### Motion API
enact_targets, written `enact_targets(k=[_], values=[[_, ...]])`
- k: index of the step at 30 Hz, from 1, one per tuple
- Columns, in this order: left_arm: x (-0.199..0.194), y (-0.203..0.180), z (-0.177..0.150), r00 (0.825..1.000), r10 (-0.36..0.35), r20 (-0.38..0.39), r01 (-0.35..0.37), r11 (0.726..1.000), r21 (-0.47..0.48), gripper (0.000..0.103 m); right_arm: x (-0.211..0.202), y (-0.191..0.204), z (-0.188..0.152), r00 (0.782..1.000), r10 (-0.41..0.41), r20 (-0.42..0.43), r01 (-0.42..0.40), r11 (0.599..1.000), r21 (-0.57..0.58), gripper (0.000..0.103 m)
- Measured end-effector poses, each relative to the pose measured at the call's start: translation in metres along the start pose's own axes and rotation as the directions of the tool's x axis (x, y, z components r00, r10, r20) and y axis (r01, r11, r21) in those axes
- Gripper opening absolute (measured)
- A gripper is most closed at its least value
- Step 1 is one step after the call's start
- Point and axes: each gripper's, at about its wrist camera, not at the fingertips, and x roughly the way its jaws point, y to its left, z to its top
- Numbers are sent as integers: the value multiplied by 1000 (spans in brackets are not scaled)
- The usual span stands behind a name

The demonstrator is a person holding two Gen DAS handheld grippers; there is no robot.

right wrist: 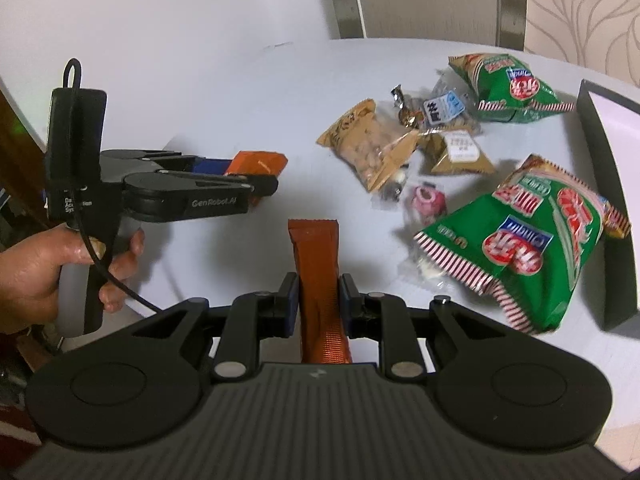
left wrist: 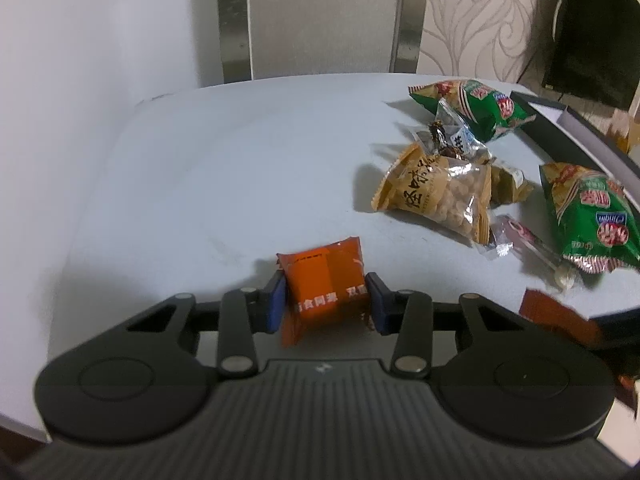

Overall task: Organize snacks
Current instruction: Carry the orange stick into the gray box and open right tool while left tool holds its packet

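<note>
The left tongs (left wrist: 326, 304) pinch an orange packet (left wrist: 324, 284), its lower end hidden behind them. The right tongs (right wrist: 319, 300) clamp a brown-orange sachet (right wrist: 316, 256) above the table (right wrist: 224, 92); beyond them, right, the black box (right wrist: 608, 216) is cut off.

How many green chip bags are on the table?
2: one green bag at the far edge of the snack pile, the other green bag nearer, beside the black box. None seems hidden.

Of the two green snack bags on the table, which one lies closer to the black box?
The nearer green bag in the right wrist view: its far end reaches the black box. The other green bag, at the back, lies clear of it.
</note>
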Motion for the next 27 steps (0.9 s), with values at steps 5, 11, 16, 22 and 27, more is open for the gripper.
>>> enact_targets(k=[5, 11, 16, 22, 27], values=[[0, 7, 3, 1000, -20, 0, 20, 999, -43, 44, -1, 8, 0, 1000, 3, -9, -3, 1000, 18, 25], [-9, 6, 12, 1000, 6, 28, -5, 999, -32, 44, -2, 2, 6, 999, 53, 4, -53, 997, 49, 25], [-14, -4, 25, 997, 62, 43, -61, 998, -24, 44, -8, -6, 15, 991, 132, 23, -133, 990, 49, 25], [-15, -25, 50, 995, 79, 60, -77, 996, -31, 44, -22, -25, 25, 977, 206, 56, -208, 977, 46, 25], [-12, -42, 69, 995, 67, 72, -64, 997, -35, 45, -36, -51, 32, 970, 223, 102, -230, 971, 67, 25]])
